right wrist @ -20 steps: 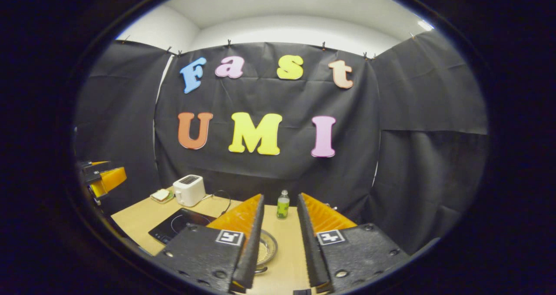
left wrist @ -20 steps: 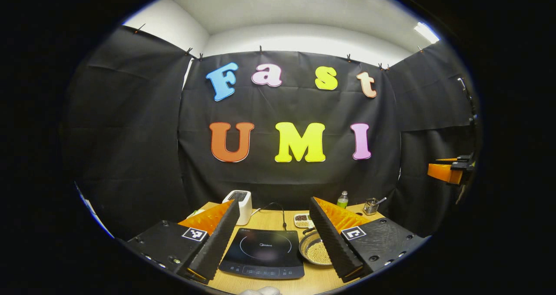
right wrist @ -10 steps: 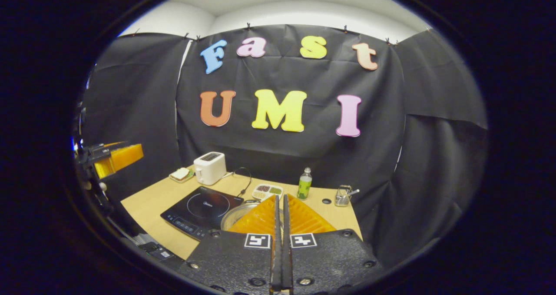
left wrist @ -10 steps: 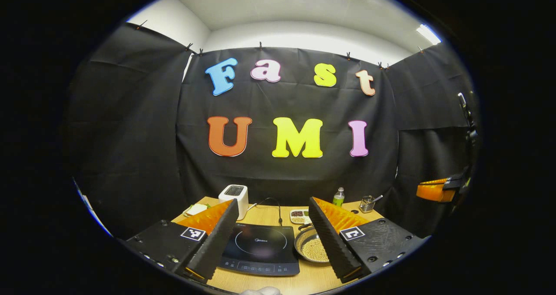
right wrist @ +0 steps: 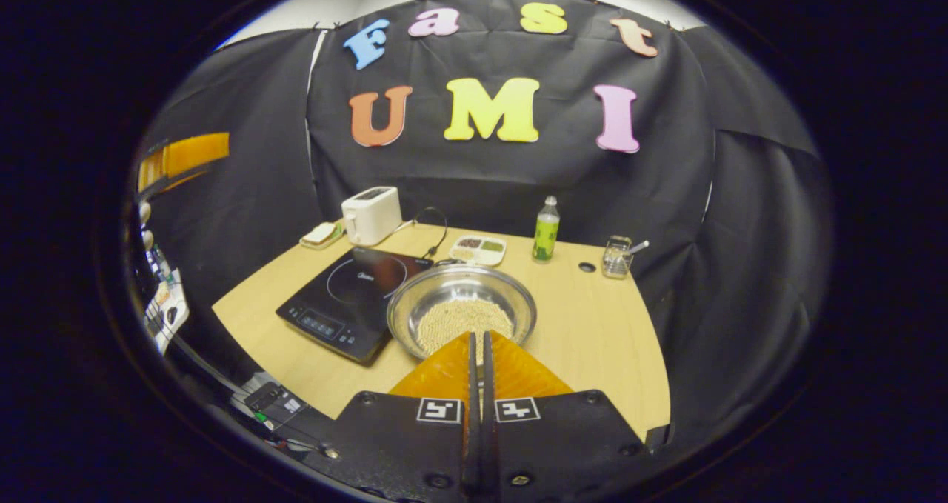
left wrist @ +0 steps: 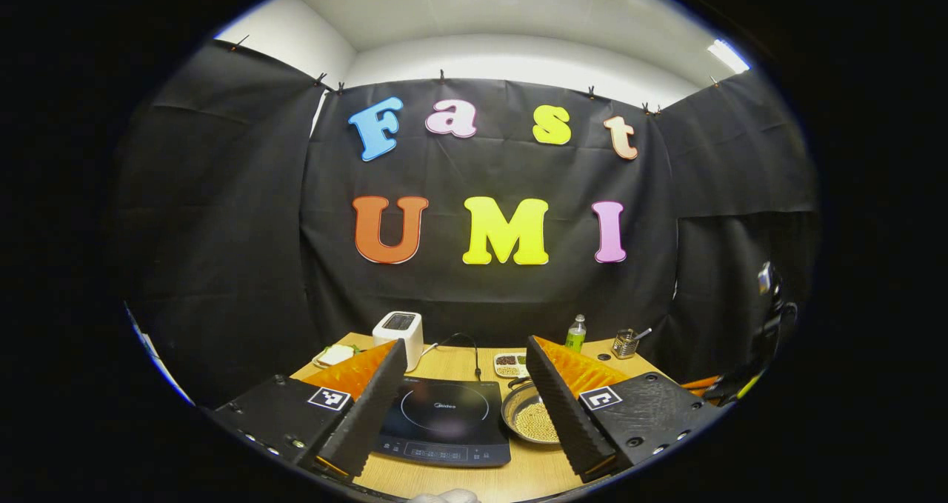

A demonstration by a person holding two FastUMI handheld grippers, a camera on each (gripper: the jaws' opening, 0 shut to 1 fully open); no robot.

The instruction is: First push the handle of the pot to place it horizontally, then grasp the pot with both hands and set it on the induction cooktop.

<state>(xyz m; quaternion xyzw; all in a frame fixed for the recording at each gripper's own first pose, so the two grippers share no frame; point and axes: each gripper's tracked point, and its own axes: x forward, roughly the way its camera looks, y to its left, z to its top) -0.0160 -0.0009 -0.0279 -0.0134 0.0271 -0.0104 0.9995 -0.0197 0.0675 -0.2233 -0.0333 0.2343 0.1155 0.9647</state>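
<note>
A shallow steel pot (right wrist: 463, 307) holding pale beans sits on the wooden table, touching the right edge of the black induction cooktop (right wrist: 348, 295). A dark handle shows at the pot's far rim. My right gripper (right wrist: 478, 334) is shut with nothing between its fingers, its tips just above the pot's near rim. My left gripper (left wrist: 466, 344) stands open and high over the table's near edge. Between its fingers lies the cooktop (left wrist: 444, 418), and its right finger hides part of the pot (left wrist: 518, 414). The left gripper (right wrist: 185, 155) also shows at the far left of the right gripper view.
Along the back of the table stand a white toaster (right wrist: 370, 214), a plate with bread (right wrist: 320, 234), a divided snack tray (right wrist: 478, 250), a green bottle (right wrist: 546, 229) and a glass with a spoon (right wrist: 615, 257). The cooktop's cable runs to the back. Right of the pot is bare wood.
My right gripper has shut, tipped downward and moved in over the pot's near rim. My left gripper has stayed open and barely shifted.
</note>
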